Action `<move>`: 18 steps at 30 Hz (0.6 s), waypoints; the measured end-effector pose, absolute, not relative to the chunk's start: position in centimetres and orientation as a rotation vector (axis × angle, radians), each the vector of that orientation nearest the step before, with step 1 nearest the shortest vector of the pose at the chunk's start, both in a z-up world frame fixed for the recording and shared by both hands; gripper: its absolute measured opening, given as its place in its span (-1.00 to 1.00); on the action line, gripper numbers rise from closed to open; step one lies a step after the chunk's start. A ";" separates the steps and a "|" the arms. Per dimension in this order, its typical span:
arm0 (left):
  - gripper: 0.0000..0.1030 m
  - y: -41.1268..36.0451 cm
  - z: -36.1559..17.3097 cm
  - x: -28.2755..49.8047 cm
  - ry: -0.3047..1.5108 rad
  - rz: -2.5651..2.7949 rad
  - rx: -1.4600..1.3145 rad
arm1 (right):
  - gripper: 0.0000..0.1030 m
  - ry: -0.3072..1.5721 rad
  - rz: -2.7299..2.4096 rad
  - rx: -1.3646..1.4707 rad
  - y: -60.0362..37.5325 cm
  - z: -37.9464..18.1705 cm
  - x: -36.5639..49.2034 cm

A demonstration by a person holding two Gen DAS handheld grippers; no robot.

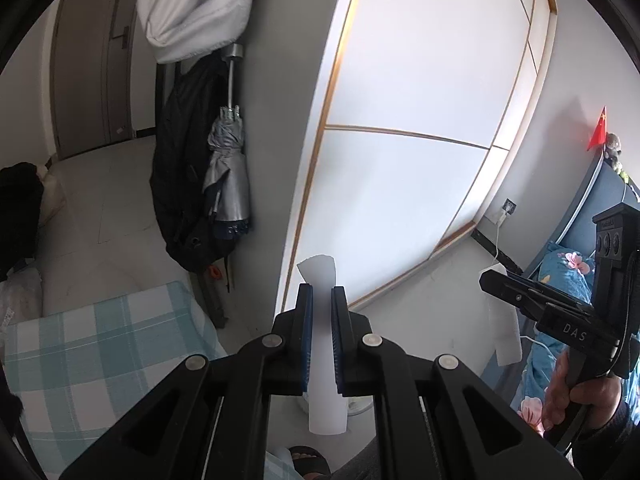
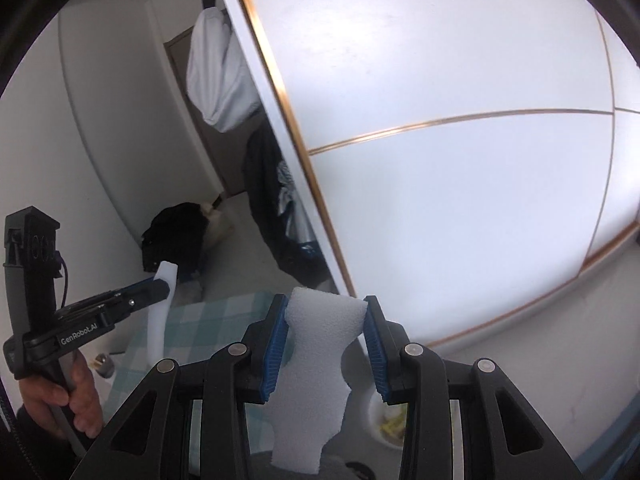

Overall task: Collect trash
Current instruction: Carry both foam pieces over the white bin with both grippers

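The left tool [image 1: 321,292] is closed narrow on a thin white foam strip [image 1: 325,360] that stands up past its fingertips and hangs down below them. In the right wrist view the same strip [image 2: 160,312] shows edge-on, slim and slightly bowed. The right tool [image 2: 326,308] stands wider, its blue pads pinching a thick, waisted foam block [image 2: 316,364] by its upper lobe.

Judged from this, both scraps are already picked up and carried in the air; what is left is dropping them. A pale round bin [image 2: 380,420] with some yellowish litter inside sits low between the right tool's fingers, and looks like the likely place for them. Whether more trash lies about, I cannot tell.

Going left to right, room is tight. The checked bed cover [image 1: 88,352] fills the lower left, with open floor [image 1: 100,216] beyond it. A dark coat [image 1: 180,168] and a folded umbrella [image 1: 228,168] hang beside the wardrobe corner. The wardrobe door [image 1: 400,120] rises close ahead, its gold-trimmed edge the nearest hard thing. At far right stands a flowered bed [image 1: 568,260].
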State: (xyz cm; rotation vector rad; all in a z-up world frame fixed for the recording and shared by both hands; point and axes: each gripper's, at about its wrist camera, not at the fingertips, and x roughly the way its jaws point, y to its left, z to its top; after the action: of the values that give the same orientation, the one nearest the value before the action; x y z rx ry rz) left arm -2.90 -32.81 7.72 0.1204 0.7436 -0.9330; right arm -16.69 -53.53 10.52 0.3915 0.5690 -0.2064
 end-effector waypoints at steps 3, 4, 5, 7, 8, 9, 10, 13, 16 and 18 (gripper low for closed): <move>-0.91 -35.0 6.4 -2.8 0.779 -0.960 0.142 | -0.30 0.596 -0.250 0.428 -55.7 8.5 -17.0; -0.91 -35.7 5.9 -2.7 0.792 -0.968 0.149 | -0.30 0.603 -0.260 0.440 -56.3 7.9 -17.0; -0.91 -36.1 5.5 -2.6 0.802 -0.972 0.155 | -0.30 0.613 -0.275 0.457 -57.1 7.0 -17.1; -0.91 -37.3 4.6 -2.4 0.826 -0.981 0.175 | -0.30 0.633 -0.296 0.482 -58.0 5.6 -17.2; -0.91 -38.0 3.9 -2.2 0.845 -0.995 0.189 | -0.30 0.647 -0.306 0.496 -58.5 4.6 -17.1; -0.91 -38.4 3.4 -2.1 0.854 -0.999 0.201 | -0.30 0.664 -0.318 0.508 -59.1 3.5 -17.0; -0.91 -38.7 3.0 -2.0 0.861 -0.999 0.214 | -0.30 0.680 -0.327 0.519 -59.5 2.6 -16.9; -0.91 -40.0 0.8 -0.9 0.911 -0.996 0.248 | -0.30 0.725 -0.337 0.569 -60.4 0.0 -16.1; -0.91 -41.3 -1.3 0.0 0.967 -1.001 0.263 | -0.30 0.747 -0.339 0.613 -61.3 -2.3 -15.5; -0.91 -42.1 -2.4 0.1 1.006 -1.009 0.273 | -0.30 0.763 -0.339 0.635 -61.7 -3.9 -15.0</move>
State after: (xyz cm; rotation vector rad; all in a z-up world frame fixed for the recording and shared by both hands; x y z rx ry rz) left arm 0.08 -42.14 -2.39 0.2734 1.0062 -1.0089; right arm -15.00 -61.72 -3.92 0.6351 0.7633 -0.3394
